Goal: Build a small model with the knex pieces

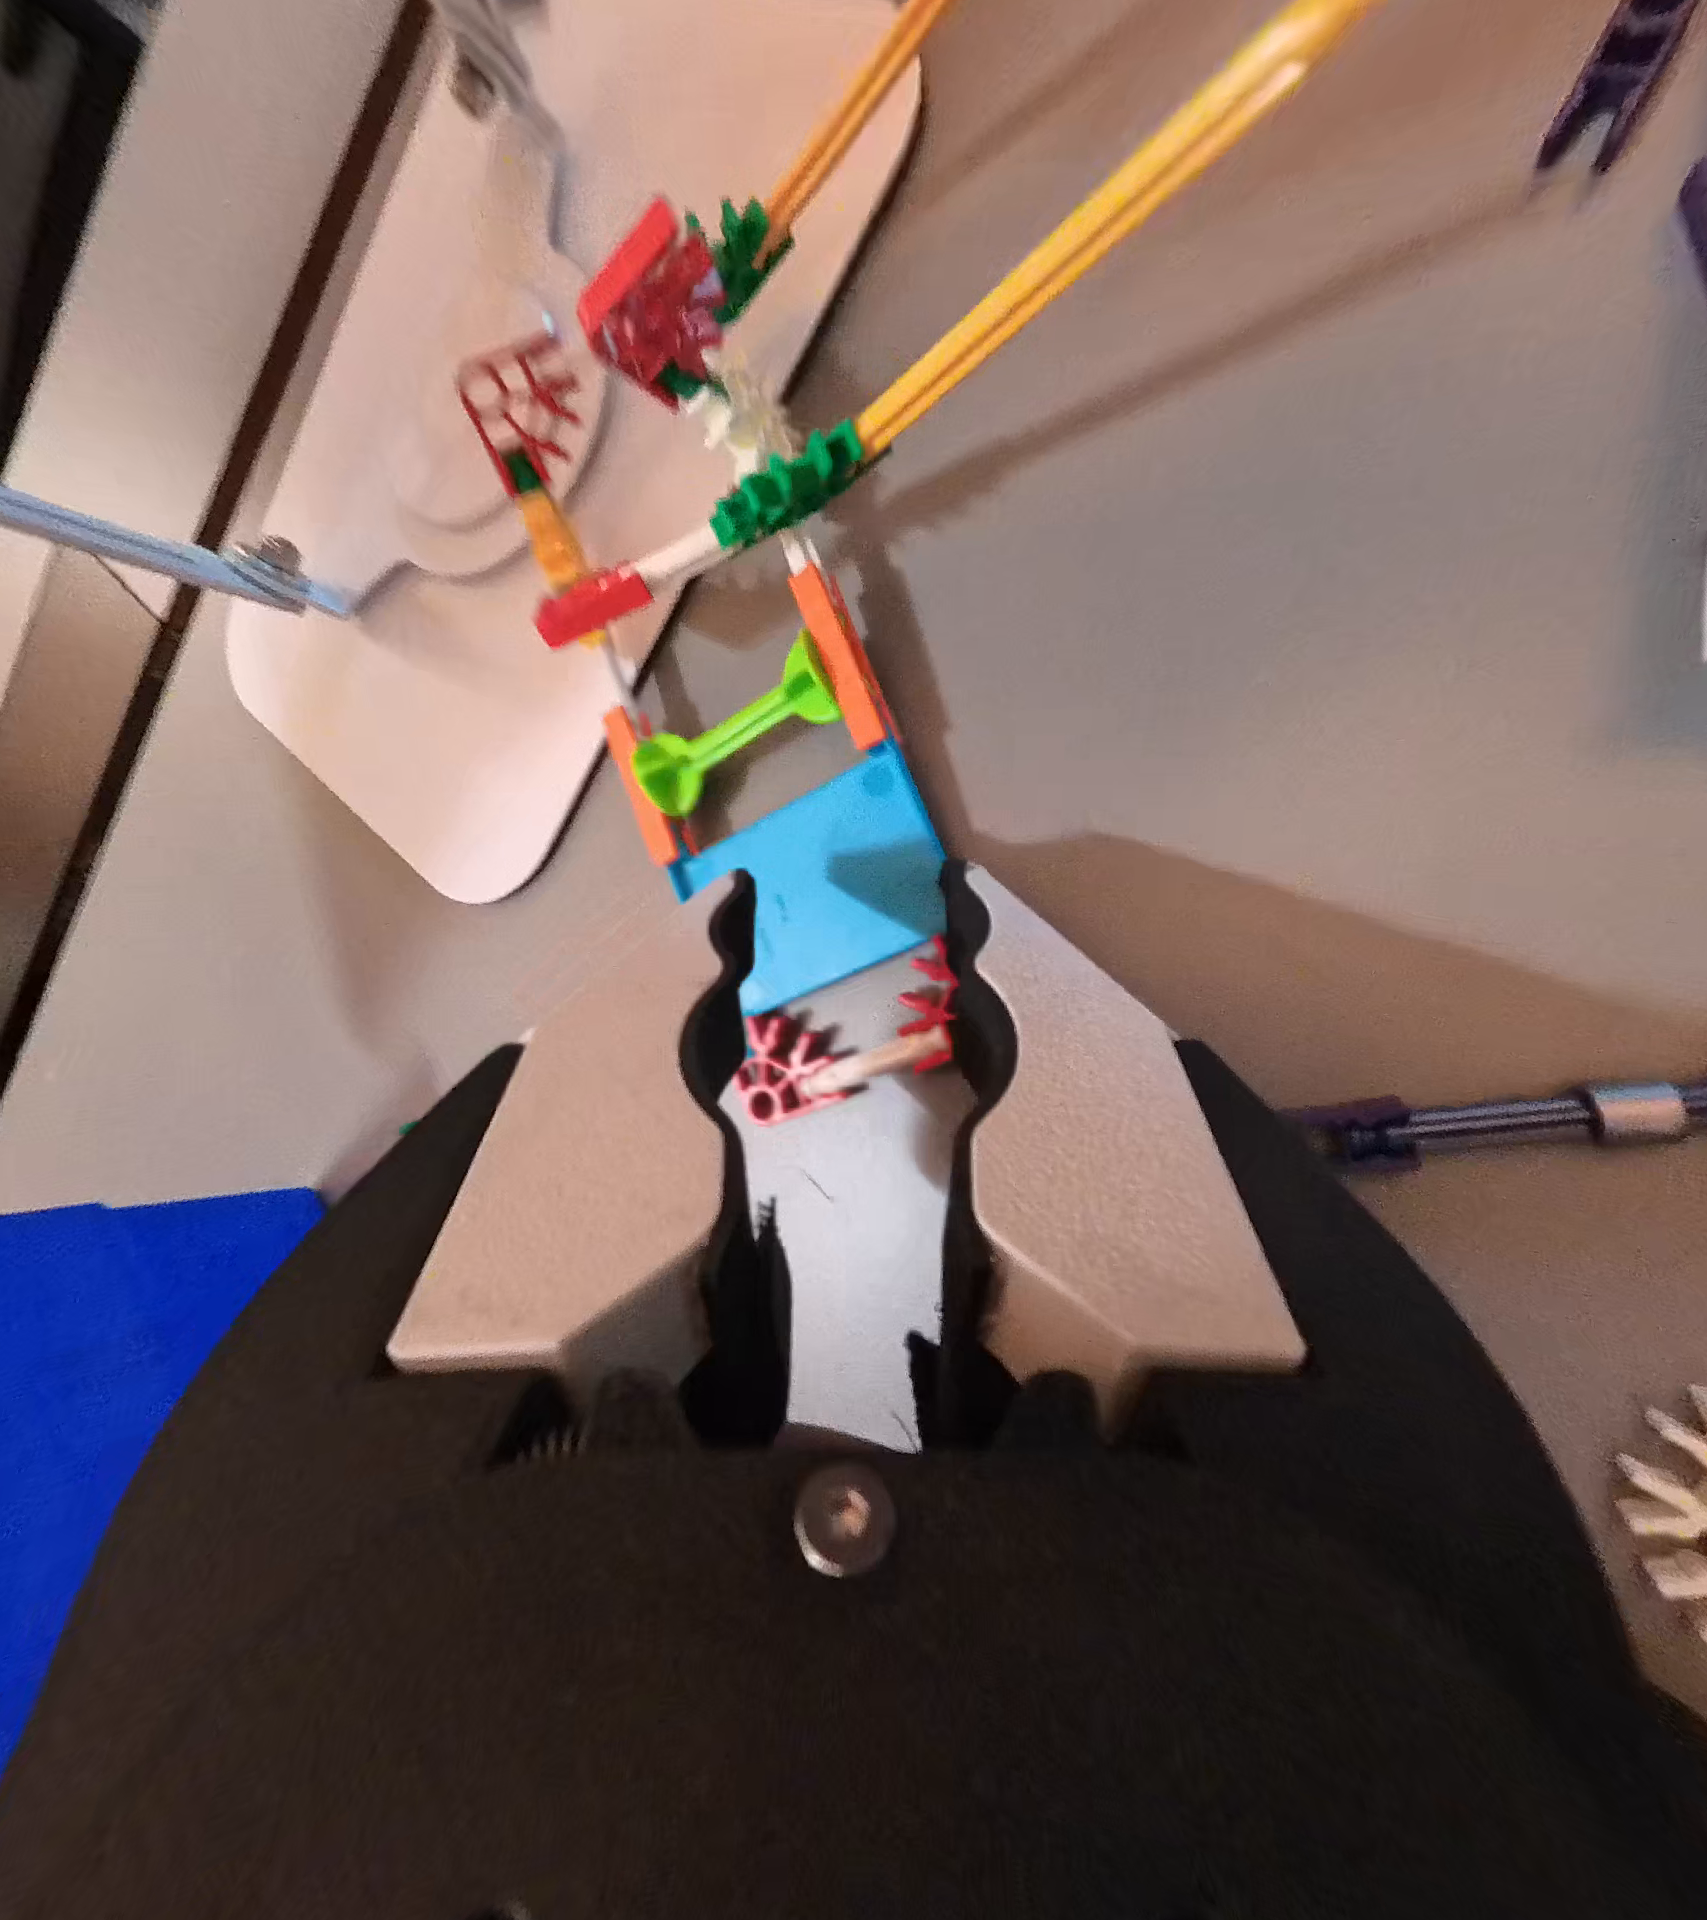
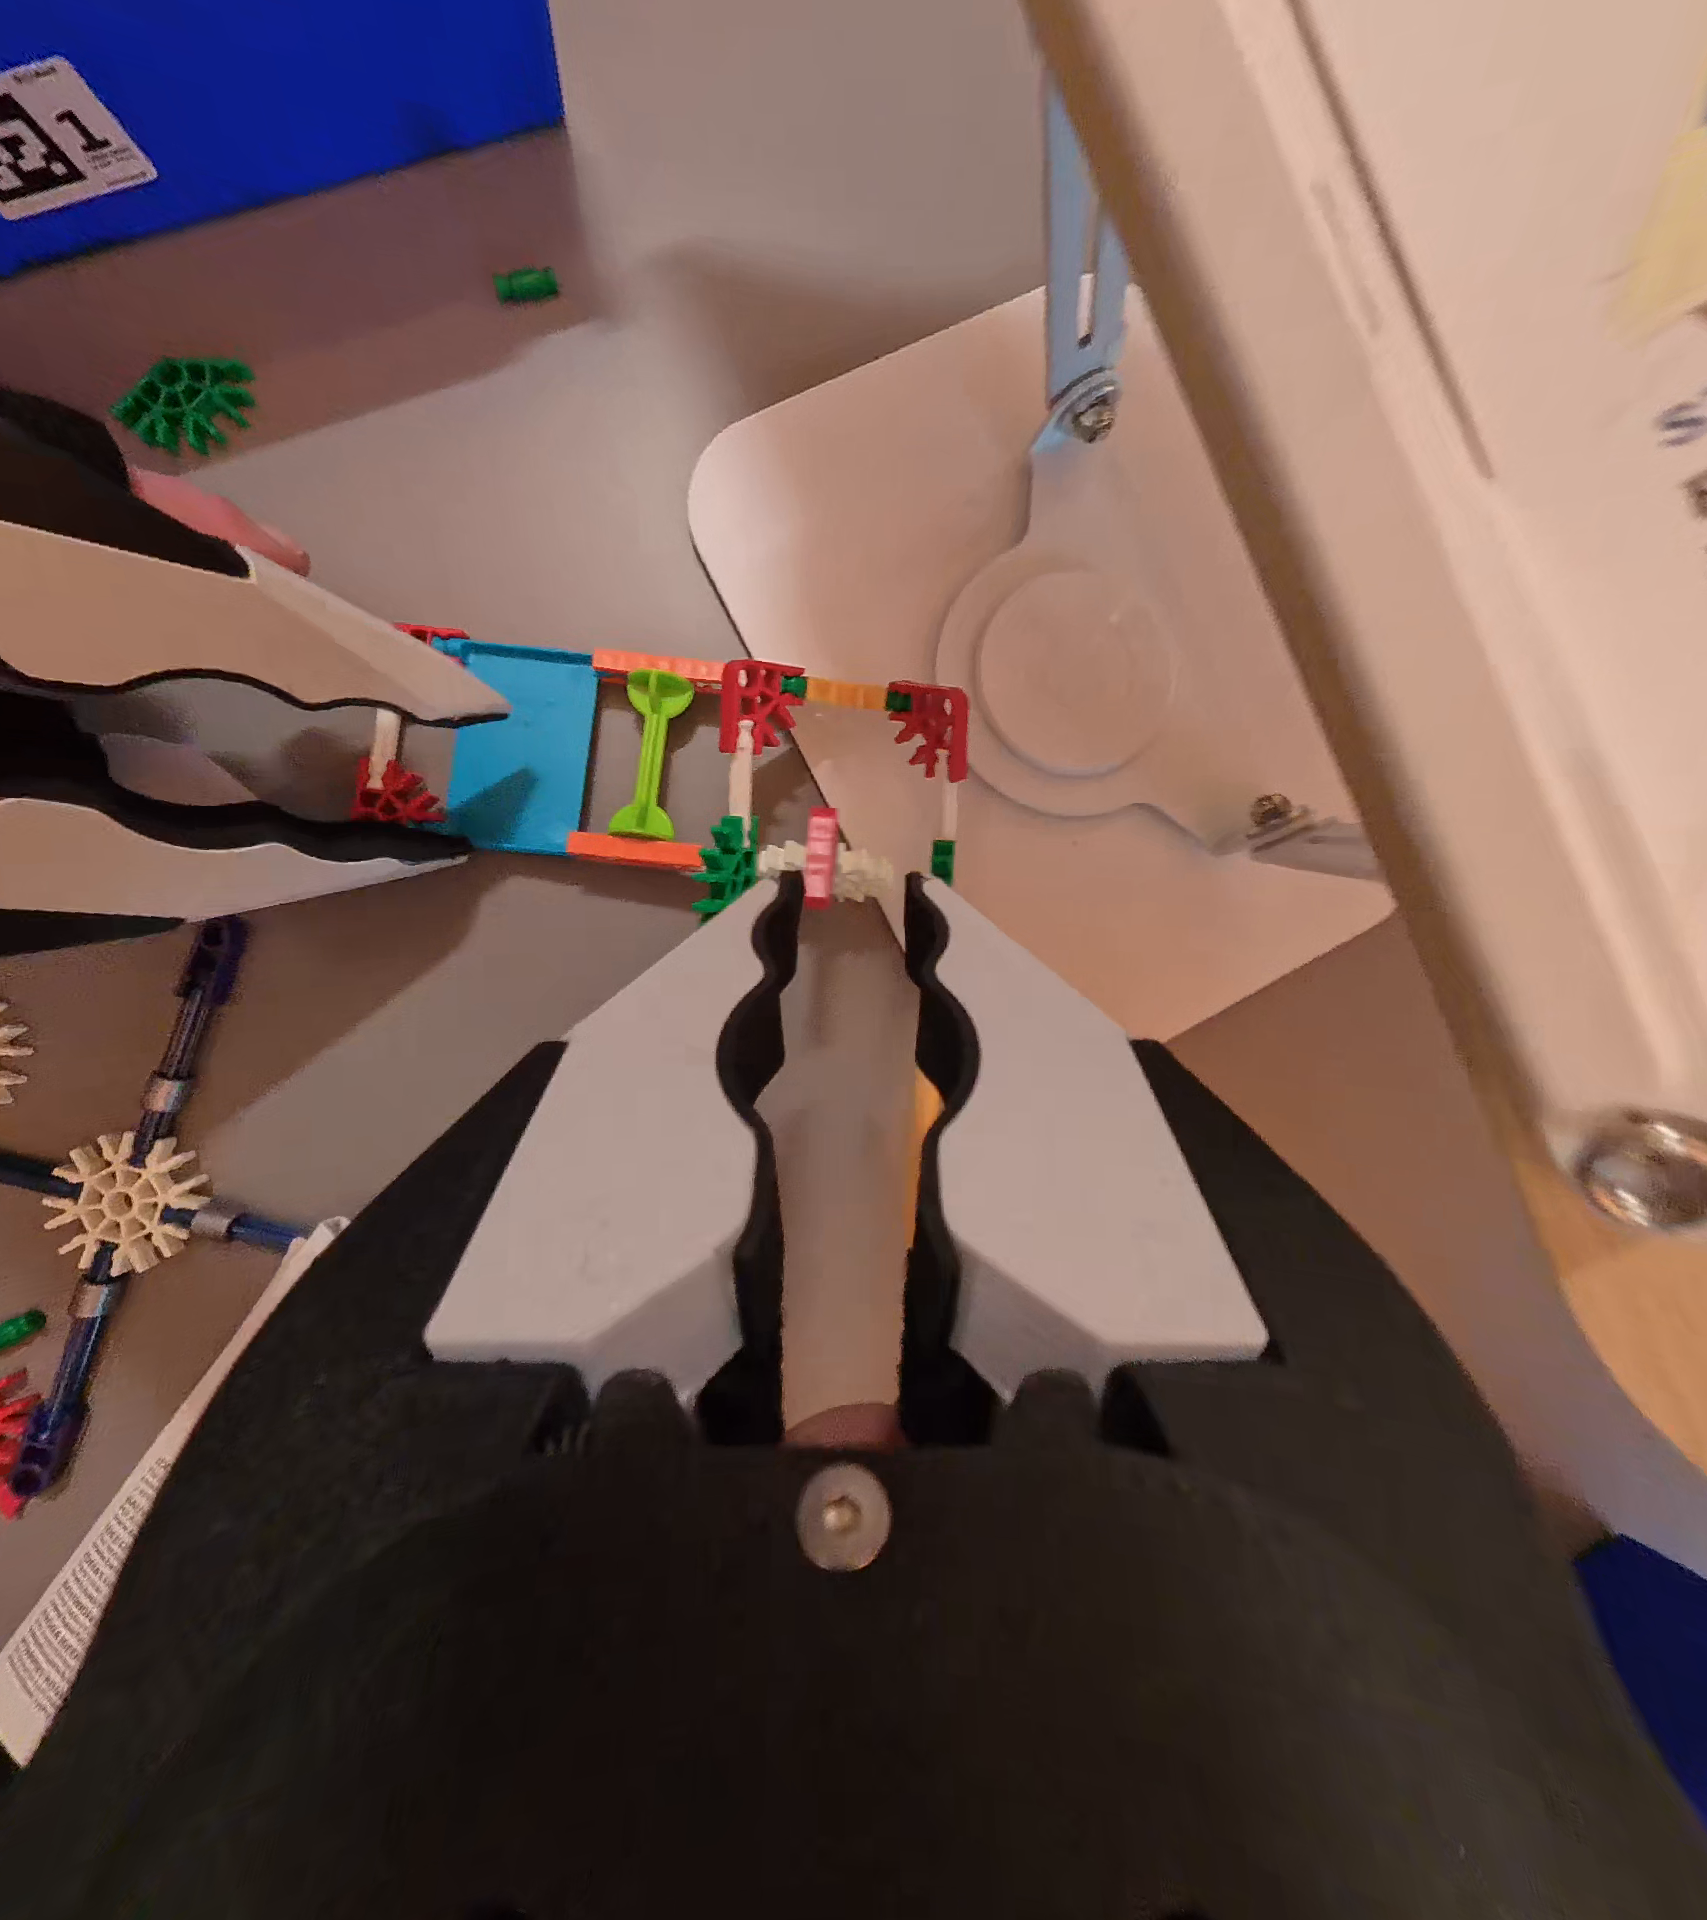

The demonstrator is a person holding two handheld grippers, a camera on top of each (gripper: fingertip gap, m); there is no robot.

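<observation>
A toy model of plastic rods and connectors lies at the edge of a white stand base [image 2: 828,540]. It has a blue panel [image 1: 859,821], orange side bars, a lime spool [image 1: 740,727], red and green connectors and two long yellow rods [image 1: 1088,229]. My left gripper [image 1: 847,883] is shut on the blue panel end; it also shows in the right wrist view [image 2: 464,779]. My right gripper [image 2: 847,894] is slightly open, its tips on either side of the white connectors with a pink piece [image 2: 821,857] at the model's other end.
A blue box [image 2: 205,104] with a marker tag stands behind. Loose pieces lie on the table: a green connector [image 2: 184,403], cream snowflake connectors [image 2: 124,1203] on crossed blue rods, and red bits. A printed sheet [image 2: 153,1455] and a tilted white board [image 2: 1451,416] are close by. The tips of one gripper are about 12 centimeters away from the tips of the other. It is some 12 centimeters from my left tips to the green connector [image 2: 184,403].
</observation>
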